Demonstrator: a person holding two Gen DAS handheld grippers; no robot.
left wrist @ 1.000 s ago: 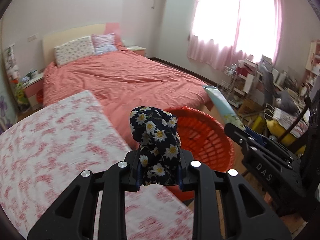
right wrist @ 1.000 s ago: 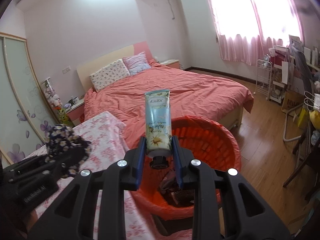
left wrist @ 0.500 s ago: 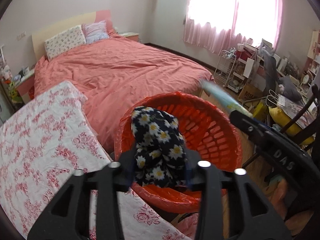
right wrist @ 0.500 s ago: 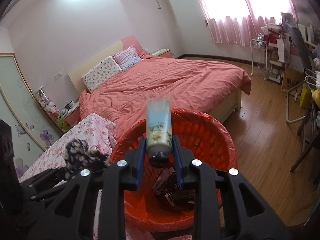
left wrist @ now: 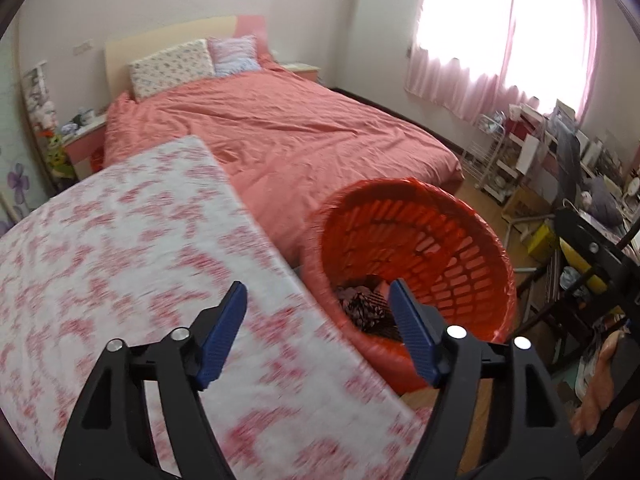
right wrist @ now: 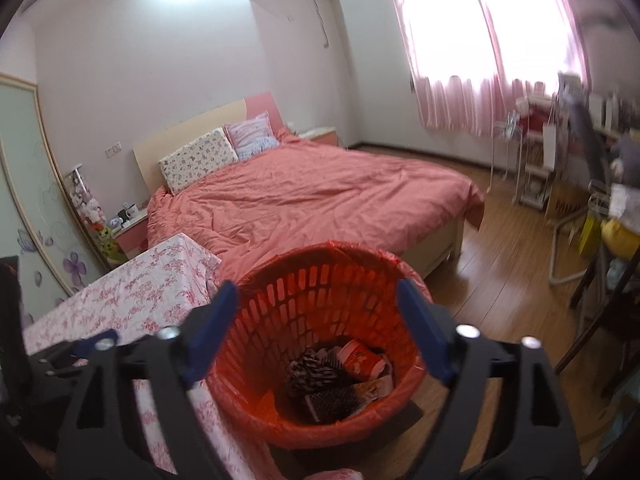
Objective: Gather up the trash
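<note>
Trash already sits in the orange basket (right wrist: 320,312), a dark heap with a red paper cup (right wrist: 360,360) at the bottom. Left gripper (left wrist: 320,320) and right gripper (right wrist: 316,320) have both just been opening, jaws apart, nothing between them. Flowered tablecloth (left wrist: 120,260) beside the basket shows bare; any leftover trash is out of view.

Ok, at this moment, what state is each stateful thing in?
Left gripper: open, jaws just opened, nothing between them.
Right gripper: open, jaws just opened, empty.
Orange basket: upright, lined, holding trash.
Bed: made, pillows at its head.
Curtains: drawn.
</note>
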